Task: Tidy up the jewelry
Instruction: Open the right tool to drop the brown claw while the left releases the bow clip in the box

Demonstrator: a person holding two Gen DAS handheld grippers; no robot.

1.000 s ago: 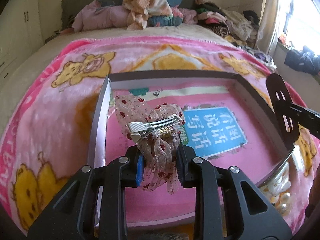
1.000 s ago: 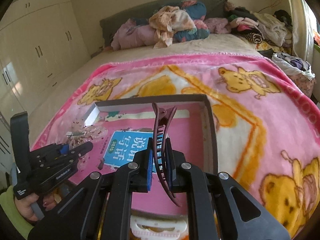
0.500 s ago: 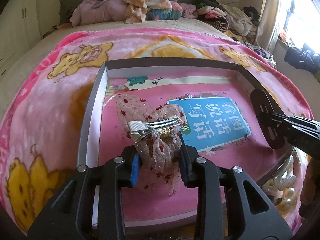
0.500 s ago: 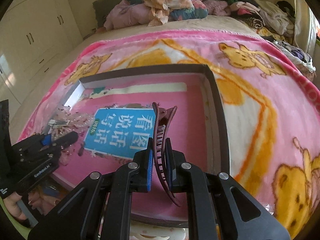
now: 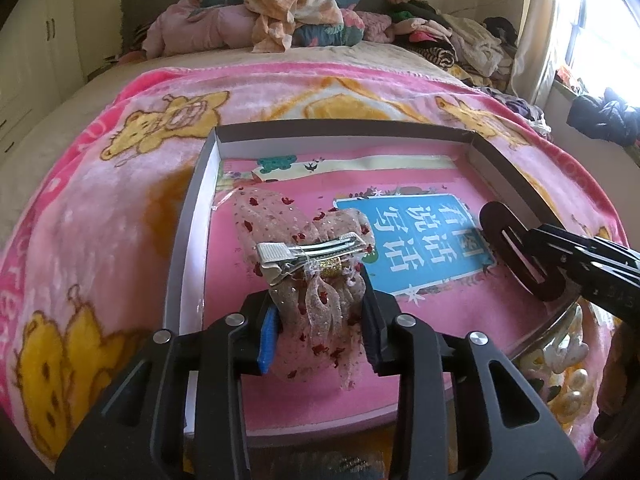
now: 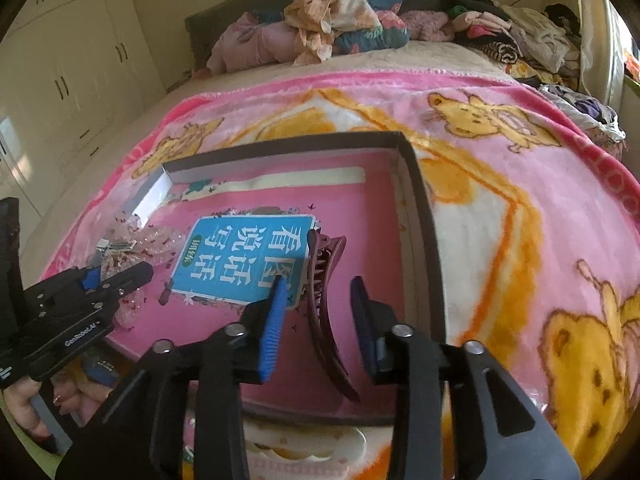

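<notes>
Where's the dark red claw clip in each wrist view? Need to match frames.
Left wrist: claw clip at right edge, in the right tool's open jaws, over the tray's right side.
Right wrist: claw clip centre, standing between the spread blue pads.
Shared landmark: blue book-cover label.

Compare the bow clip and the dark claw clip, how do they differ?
The bow clip is frilly pink mesh with red specks and a silver metal clasp; the claw clip is plain dark-red plastic with teeth. The bow clip is broad and floppy, the claw clip long, narrow and curved. Both are over the pink box.
</notes>
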